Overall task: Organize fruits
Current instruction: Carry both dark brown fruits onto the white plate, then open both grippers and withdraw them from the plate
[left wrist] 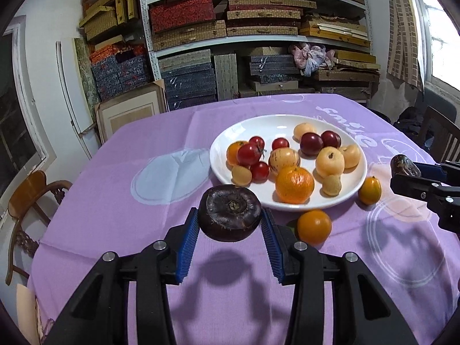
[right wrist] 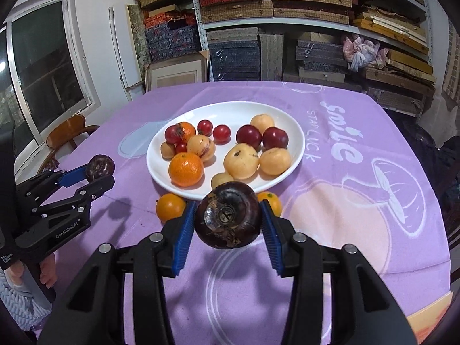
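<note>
A white plate (left wrist: 356, 178) (right wrist: 296, 132) on the purple tablecloth holds several fruits: oranges, red tomatoes, dark plums and pale yellow ones. My left gripper (left wrist: 230, 222) (right wrist: 99, 176) is shut on a dark purple mangosteen (left wrist: 230, 212) (right wrist: 100, 166), held above the cloth just short of the plate's near left rim. My right gripper (right wrist: 228, 218) (left wrist: 402, 174) is shut on a second dark mangosteen (right wrist: 228, 214) (left wrist: 402, 166), held in the air in front of the plate's near edge. Two small oranges (left wrist: 314, 227) (left wrist: 369, 190) (right wrist: 170, 207) (right wrist: 271, 201) lie on the cloth beside the plate.
Wooden chairs stand at the table's left (left wrist: 31, 189) (right wrist: 69, 129) and right (left wrist: 440, 135). Shelves stacked with boxes (left wrist: 253, 23) (right wrist: 287, 14) fill the wall behind. A person's hand (right wrist: 47, 270) and a knit sleeve show at the lower left of the right wrist view.
</note>
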